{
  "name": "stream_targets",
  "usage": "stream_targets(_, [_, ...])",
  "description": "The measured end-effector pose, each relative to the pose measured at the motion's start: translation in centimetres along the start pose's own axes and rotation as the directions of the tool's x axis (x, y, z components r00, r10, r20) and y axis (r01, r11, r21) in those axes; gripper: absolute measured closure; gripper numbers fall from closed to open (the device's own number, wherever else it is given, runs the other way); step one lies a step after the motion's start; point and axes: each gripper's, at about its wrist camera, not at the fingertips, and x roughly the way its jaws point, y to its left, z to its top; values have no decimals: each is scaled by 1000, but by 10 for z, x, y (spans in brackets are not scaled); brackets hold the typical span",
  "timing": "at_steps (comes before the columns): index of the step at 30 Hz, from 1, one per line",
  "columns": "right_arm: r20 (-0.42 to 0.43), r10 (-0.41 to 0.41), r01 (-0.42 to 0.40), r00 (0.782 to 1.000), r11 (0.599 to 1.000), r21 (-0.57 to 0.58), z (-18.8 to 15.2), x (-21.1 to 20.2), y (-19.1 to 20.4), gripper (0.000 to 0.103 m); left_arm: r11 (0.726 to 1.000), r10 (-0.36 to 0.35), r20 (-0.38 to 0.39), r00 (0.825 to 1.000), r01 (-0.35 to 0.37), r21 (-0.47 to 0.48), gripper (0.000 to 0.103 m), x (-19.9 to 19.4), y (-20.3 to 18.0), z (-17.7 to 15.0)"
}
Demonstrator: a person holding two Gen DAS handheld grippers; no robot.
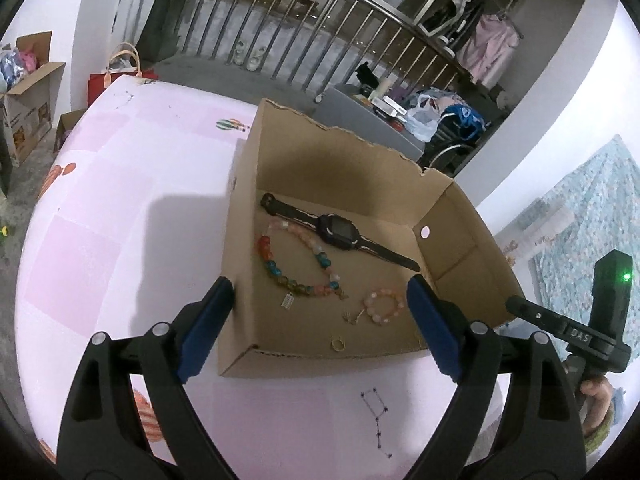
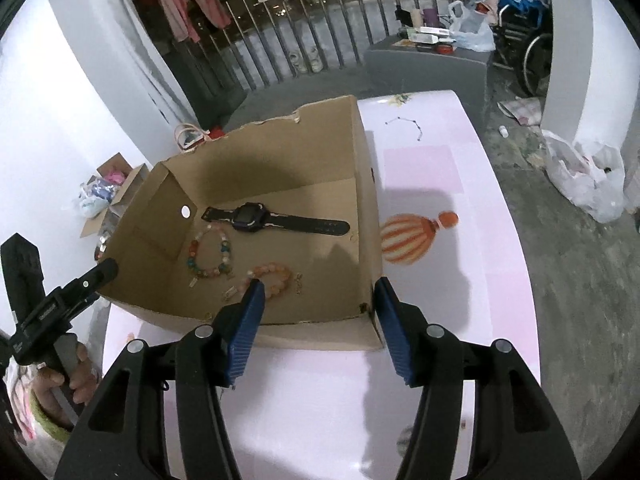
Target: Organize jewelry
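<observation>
A pale pink tabletop (image 1: 120,220) printed with hot-air balloons and constellation lines carries the things. An open cardboard box (image 1: 460,216) sits directly on it.

**Jewelry laid out in the cardboard box**

An open, shallow cardboard box (image 1: 460,216) with a torn back rim holds everything. A black watch (image 1: 338,230) lies flat near the box's back wall, strap stretched out straight. In front of it, mid-floor, a long string of multicoloured beads (image 1: 294,258) forms an open loop with a small white tag at its near end. Nearer the front wall lies a small pink bead bracelet (image 1: 384,305), closed in a ring, beside a small gold-coloured piece (image 1: 352,316). A thin gold ring (image 1: 338,344) lies flat just behind the front wall.
</observation>
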Motion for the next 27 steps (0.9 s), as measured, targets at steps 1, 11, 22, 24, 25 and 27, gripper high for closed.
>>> stream_targets(1, [-6,-1,1,1000,1000,5,-7,-3,-1,47,1000,-2,-5,1000,2,3,19,-3,0,-3])
stream_targets(11, [25,32,-32,999,999,14,-37,-17,-6,46,1000,-16,-27,1000,16,22,19,-22,0,-23])
stream_targets(22, [224,-51,76,973,992,-104,-86,-68,20,32,982,148,103,984,-159,106,18,-64,-15,-43])
stream_targets(24, [256,-71,101,964,989,-105,-97,-74,24,25,977,165,129,978,-180,116,17,-74,-18,-51])
stream_targets(25, [263,-76,104,962,990,-96,-103,-76,26,24,972,189,145,971,-206,116,17,-78,-23,-54])
stream_targets(27, [265,-82,105,961,992,-75,-109,-77,26,20,963,226,164,960,-246,113,16,-83,-30,-58])
